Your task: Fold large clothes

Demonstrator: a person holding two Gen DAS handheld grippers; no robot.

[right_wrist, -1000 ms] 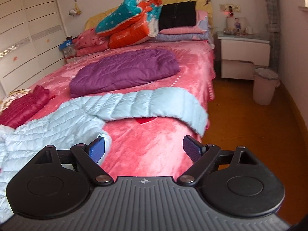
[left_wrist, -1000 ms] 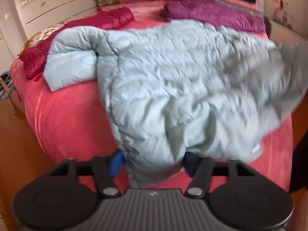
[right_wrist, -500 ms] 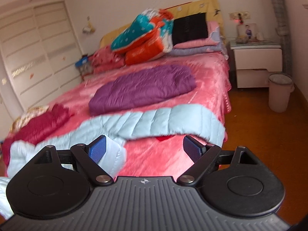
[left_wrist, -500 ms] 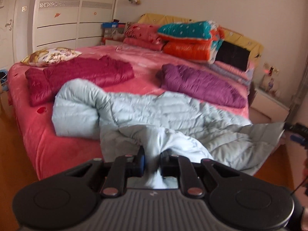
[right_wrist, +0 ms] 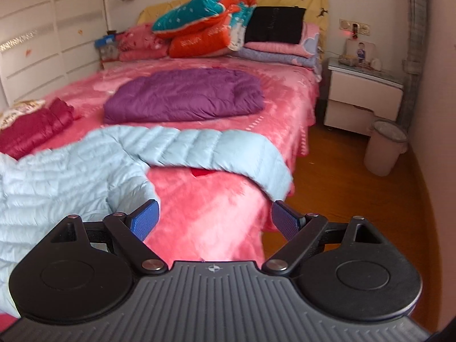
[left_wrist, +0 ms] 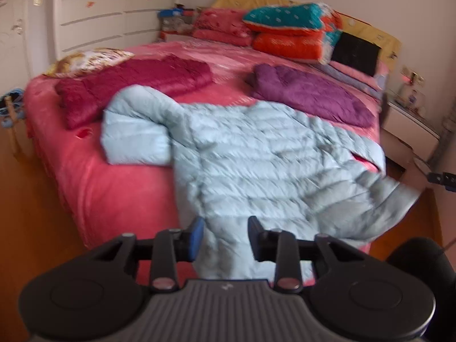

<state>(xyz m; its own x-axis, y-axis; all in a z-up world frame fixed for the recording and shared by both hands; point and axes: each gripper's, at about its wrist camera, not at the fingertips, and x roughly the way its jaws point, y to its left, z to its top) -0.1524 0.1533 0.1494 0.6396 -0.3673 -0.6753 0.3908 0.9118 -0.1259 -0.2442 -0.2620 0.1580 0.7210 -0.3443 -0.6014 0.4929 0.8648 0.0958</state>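
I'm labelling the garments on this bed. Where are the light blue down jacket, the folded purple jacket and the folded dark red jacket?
light blue down jacket (left_wrist: 256, 154), left wrist view, middle of its quilted body.
purple jacket (right_wrist: 185, 97), right wrist view, centre of the folded bundle.
dark red jacket (left_wrist: 136, 82), left wrist view, top of the fold.

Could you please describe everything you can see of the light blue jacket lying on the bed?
The light blue jacket is a quilted, puffy down type, spread unfolded and rumpled on the pink bed. One sleeve is bent back at the left; the other sleeve droops over the bed's corner. Its hem hangs off the near edge.
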